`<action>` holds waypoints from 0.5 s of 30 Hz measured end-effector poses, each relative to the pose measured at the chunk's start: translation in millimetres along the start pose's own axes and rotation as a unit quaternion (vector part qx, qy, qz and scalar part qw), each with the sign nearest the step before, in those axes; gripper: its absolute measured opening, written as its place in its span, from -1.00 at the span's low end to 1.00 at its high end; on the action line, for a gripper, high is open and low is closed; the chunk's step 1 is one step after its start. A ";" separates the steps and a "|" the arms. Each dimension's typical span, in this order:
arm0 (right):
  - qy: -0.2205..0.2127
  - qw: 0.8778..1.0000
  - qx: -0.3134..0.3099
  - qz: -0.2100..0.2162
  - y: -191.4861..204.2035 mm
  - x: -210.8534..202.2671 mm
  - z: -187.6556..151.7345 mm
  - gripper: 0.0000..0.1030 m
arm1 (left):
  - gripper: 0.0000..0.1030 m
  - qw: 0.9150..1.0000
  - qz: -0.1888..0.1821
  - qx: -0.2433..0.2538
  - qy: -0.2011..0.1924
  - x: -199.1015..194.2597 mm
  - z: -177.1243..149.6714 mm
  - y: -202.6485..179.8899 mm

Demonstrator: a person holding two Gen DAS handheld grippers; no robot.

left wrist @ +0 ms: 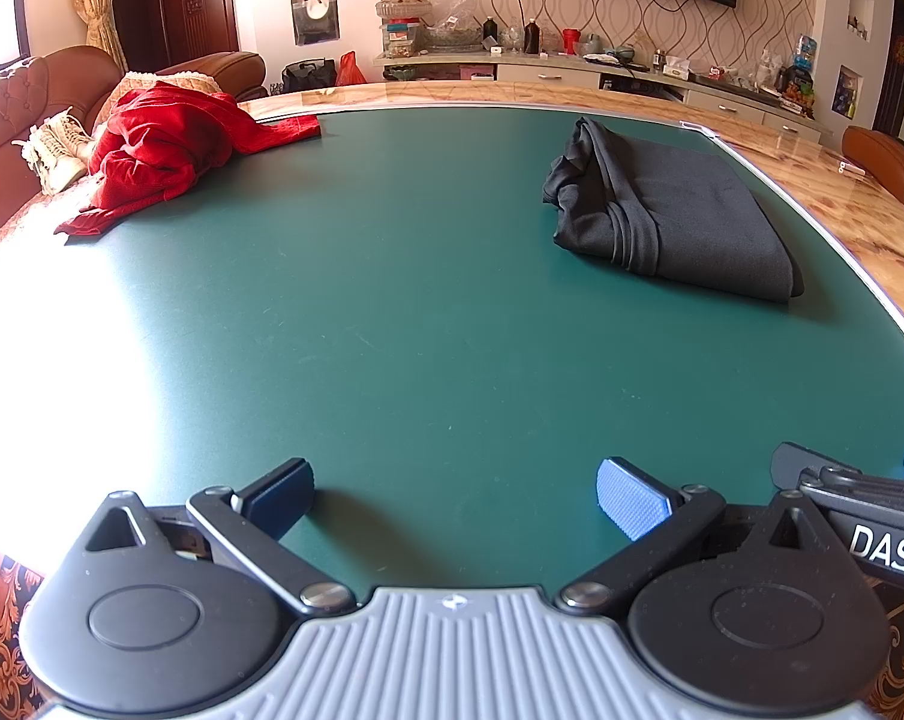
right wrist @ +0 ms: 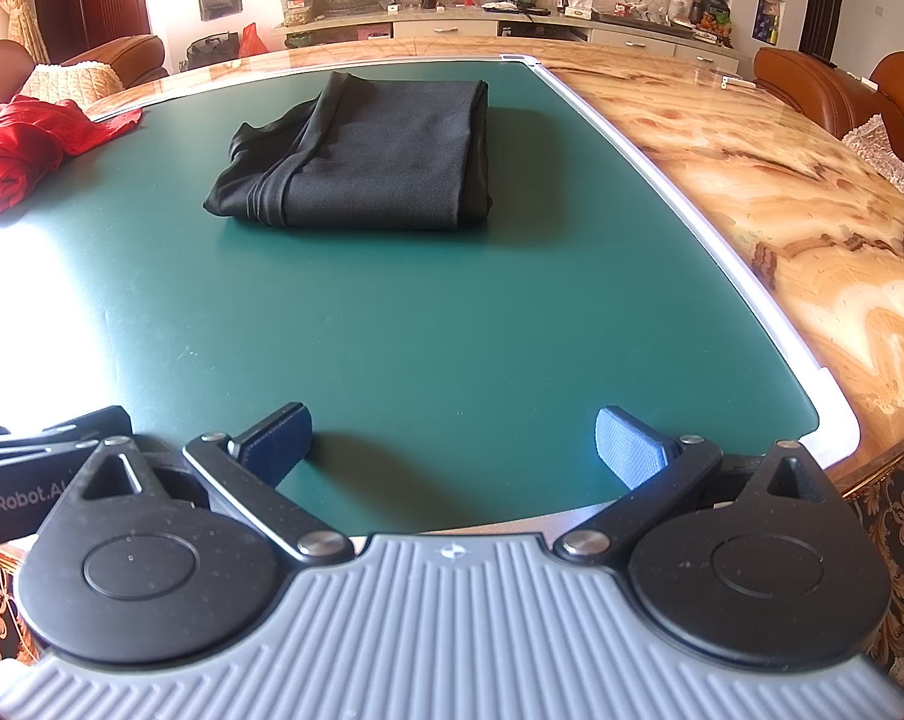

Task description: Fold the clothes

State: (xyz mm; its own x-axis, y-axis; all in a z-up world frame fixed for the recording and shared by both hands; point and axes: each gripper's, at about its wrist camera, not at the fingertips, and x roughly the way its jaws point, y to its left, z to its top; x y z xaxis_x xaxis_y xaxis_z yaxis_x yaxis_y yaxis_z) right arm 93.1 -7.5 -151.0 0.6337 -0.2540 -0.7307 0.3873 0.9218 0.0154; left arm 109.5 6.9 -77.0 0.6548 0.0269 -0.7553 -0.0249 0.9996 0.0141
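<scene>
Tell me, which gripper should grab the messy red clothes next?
Probably the left gripper. The red clothes lie crumpled at the mat's far left, on its side; the right gripper faces the folded black cloth.

I see a black, smooth-knit garment (left wrist: 685, 216) (right wrist: 368, 162) lying folded into a flat, roughly rectangular bundle on the far right part of the dark green mat (left wrist: 392, 312) (right wrist: 452, 324); its left end is bunched into soft rolls and creases. Well apart from it, at the mat's far left corner, a red textured fabric garment (left wrist: 164, 144) (right wrist: 32, 144) sits in a crumpled, unfolded heap, one edge trailing onto the mat.
</scene>
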 end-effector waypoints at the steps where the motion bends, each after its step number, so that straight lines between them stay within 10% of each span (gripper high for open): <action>1: 0.000 1.000 0.000 0.000 0.1 0.0 0.0 1.00 | 1.00 1.000 0.000 0.000 0.000 0.1 0.4 0.1; 15: 0.001 1.000 0.000 0.001 0.1 -1.3 -0.9 1.00 | 1.00 1.000 0.000 0.000 0.001 -0.6 -0.8 0.4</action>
State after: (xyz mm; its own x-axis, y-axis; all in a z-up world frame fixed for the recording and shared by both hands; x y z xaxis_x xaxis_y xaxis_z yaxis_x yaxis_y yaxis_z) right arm 91.7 -6.9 -150.7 0.6333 -0.2523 -0.7316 0.3863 0.9222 0.0165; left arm 108.4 7.2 -77.0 0.6541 0.0260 -0.7560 -0.0238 0.9996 0.0138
